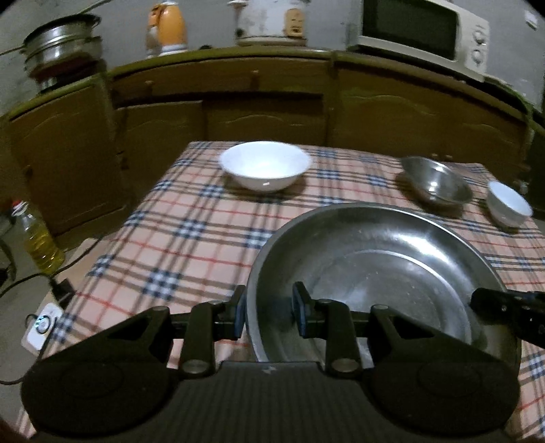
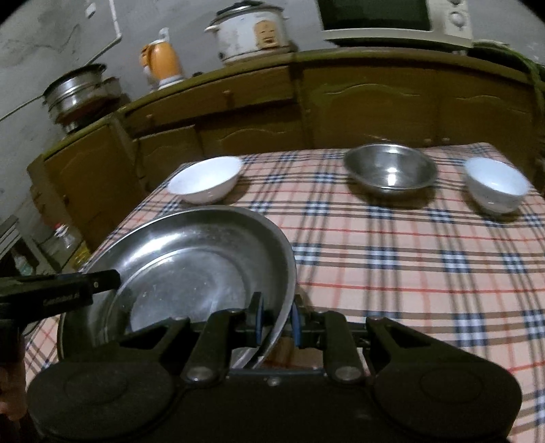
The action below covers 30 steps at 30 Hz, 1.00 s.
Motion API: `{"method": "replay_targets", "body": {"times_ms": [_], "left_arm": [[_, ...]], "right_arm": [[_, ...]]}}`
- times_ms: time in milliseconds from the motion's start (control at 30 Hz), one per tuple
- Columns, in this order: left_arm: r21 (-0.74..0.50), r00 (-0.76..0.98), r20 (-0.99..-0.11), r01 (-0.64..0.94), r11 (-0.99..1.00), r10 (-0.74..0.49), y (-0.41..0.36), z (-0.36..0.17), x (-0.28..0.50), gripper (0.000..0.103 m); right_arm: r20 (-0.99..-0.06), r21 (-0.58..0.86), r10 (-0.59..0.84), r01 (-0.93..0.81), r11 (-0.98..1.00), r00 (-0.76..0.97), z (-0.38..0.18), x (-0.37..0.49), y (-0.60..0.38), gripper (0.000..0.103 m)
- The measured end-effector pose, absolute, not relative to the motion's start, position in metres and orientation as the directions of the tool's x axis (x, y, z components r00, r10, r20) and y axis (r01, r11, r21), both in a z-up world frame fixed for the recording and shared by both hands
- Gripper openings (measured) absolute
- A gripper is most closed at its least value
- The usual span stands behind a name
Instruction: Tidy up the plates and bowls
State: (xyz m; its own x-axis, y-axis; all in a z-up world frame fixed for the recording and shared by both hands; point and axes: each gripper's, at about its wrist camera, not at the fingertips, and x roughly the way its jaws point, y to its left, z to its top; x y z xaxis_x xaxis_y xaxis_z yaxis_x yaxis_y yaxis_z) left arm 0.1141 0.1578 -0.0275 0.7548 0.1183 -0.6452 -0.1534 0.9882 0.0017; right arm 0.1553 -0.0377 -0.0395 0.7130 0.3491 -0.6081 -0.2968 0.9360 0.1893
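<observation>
A large shallow steel plate (image 1: 374, 259) (image 2: 190, 259) is held by its rim from two sides over the near part of the plaid-clothed table (image 1: 170, 245) (image 2: 408, 272). My left gripper (image 1: 269, 306) is shut on the plate's left rim, one finger outside and one inside. On the opposite rim my right gripper (image 2: 277, 318) is shut too. Farther back on the cloth stand a wide white bowl (image 1: 265, 167) (image 2: 204, 179), a steel bowl (image 1: 436, 184) (image 2: 390, 170) and a small white bowl (image 1: 509, 204) (image 2: 494, 184), all apart from each other.
Behind the table runs a brown cabinet (image 1: 265, 112) bearing a microwave (image 1: 422, 30), a rice cooker (image 2: 248, 30), an orange kettle (image 1: 167, 27) and stacked steel pots (image 1: 61, 51). An oil bottle (image 1: 39, 238) and cables lie on the floor at the left.
</observation>
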Motion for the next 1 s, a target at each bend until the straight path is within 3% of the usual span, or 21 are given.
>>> {"method": "replay_targets", "body": {"times_ms": [567, 1000], "left_arm": [[0.014, 0.689, -0.688, -0.302, 0.953, 0.229, 0.264, -0.061, 0.124, 0.028], [0.0, 0.687, -0.684, -0.337, 0.941, 0.246, 0.285, -0.077, 0.137, 0.029]], "right_arm": [[-0.651, 0.166, 0.416, -0.416, 0.894, 0.635, -0.078, 0.187, 0.084, 0.023], [-0.657, 0.167, 0.419, -0.421, 0.891, 0.627, -0.096, 0.198, 0.107, 0.024]]}}
